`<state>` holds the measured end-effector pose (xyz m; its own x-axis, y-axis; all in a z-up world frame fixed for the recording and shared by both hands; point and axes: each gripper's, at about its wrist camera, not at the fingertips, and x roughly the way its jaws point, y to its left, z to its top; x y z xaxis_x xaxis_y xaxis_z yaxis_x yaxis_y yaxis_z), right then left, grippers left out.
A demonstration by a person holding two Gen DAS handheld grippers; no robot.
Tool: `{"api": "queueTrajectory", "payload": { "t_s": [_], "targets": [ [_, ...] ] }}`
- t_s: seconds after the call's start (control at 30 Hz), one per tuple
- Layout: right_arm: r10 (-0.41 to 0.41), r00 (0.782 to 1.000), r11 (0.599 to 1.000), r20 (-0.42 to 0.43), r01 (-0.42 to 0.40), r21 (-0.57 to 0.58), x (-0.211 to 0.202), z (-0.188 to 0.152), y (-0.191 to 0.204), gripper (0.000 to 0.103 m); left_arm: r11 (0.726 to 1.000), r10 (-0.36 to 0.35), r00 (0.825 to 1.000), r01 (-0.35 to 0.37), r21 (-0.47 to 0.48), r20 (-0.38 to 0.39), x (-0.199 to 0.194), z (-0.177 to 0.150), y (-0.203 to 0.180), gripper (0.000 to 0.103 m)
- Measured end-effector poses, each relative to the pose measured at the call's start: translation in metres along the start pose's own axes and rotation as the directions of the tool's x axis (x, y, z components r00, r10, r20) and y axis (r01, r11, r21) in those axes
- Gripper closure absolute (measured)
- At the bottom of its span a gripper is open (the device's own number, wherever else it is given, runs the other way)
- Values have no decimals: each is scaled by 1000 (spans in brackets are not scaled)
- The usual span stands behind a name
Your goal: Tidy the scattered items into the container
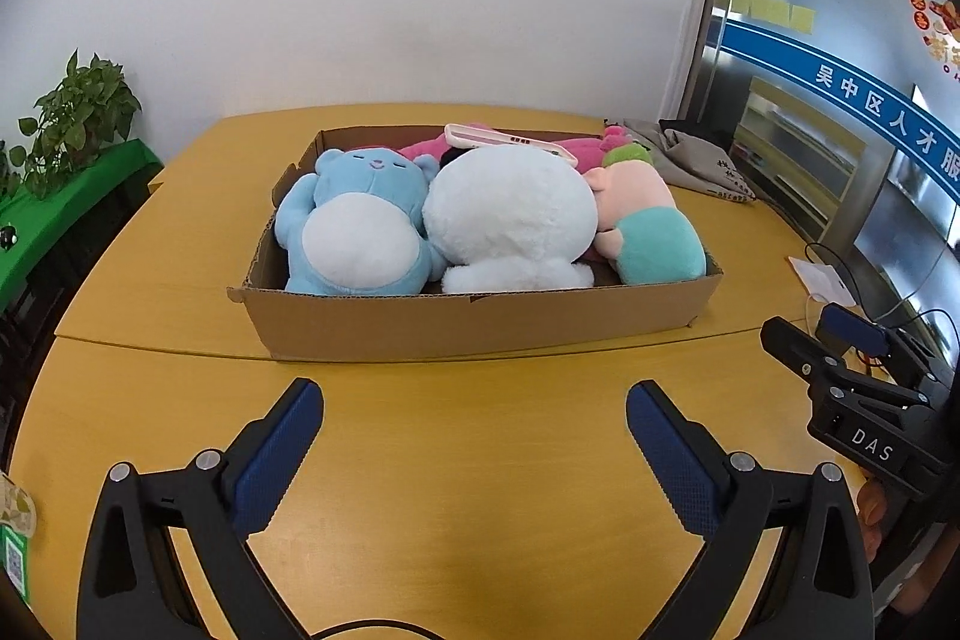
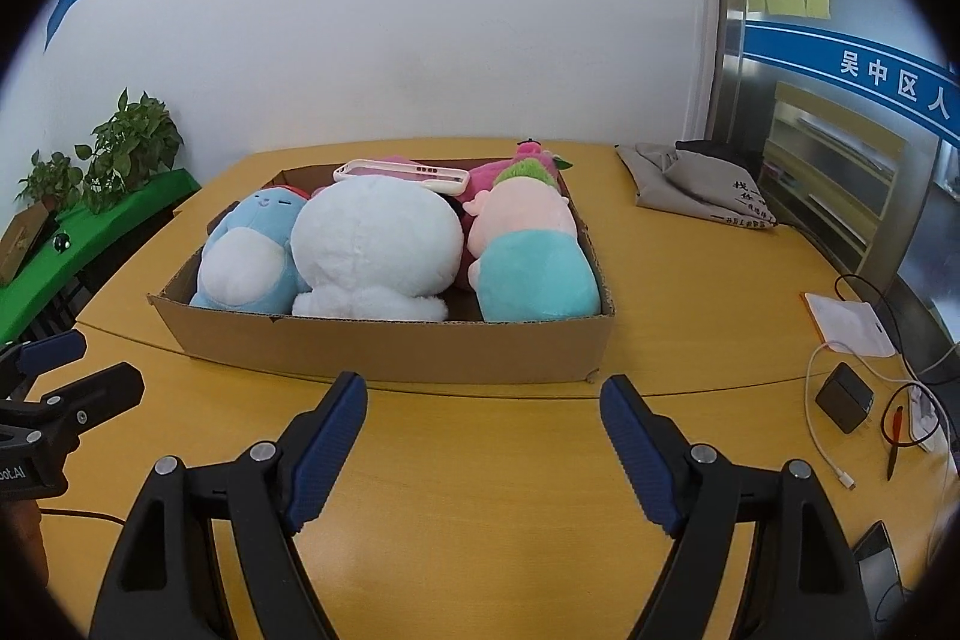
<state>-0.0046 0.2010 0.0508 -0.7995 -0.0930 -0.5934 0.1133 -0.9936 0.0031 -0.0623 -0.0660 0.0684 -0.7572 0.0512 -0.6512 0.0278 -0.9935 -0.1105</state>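
Note:
A shallow cardboard box (image 1: pixel 480 325) (image 2: pixel 384 349) stands on the yellow table. In it lie a blue bear plush (image 1: pixel 354 220) (image 2: pixel 252 256), a big white plush (image 1: pixel 510 214) (image 2: pixel 378 244), a pink-and-teal plush (image 1: pixel 648 226) (image 2: pixel 528 262), a magenta plush (image 1: pixel 582 148) (image 2: pixel 510 175) and a white phone case (image 1: pixel 510 139) (image 2: pixel 402 175) on top. My left gripper (image 1: pixel 474 400) is open and empty, in front of the box. My right gripper (image 2: pixel 483 394) is open and empty, also just in front of the box; it shows at the right of the left wrist view (image 1: pixel 810 340).
A grey cloth bag (image 2: pixel 702 187) (image 1: pixel 702 160) lies at the table's back right. A white pouch (image 2: pixel 846 322), a black charger (image 2: pixel 843 397) with cables and a pen (image 2: pixel 894 430) lie at the right edge. Potted plants (image 2: pixel 132 148) stand on a green shelf at left.

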Motion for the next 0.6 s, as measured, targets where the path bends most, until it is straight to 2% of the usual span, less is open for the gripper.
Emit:
{"api": "queueTrajectory", "payload": {
  "t_s": [0.6],
  "targets": [
    [10,1000,1000,2,-10,10,8,0,5,23,1000,4,999,-4,-10,32,4,0,0,1]
  ]
}}
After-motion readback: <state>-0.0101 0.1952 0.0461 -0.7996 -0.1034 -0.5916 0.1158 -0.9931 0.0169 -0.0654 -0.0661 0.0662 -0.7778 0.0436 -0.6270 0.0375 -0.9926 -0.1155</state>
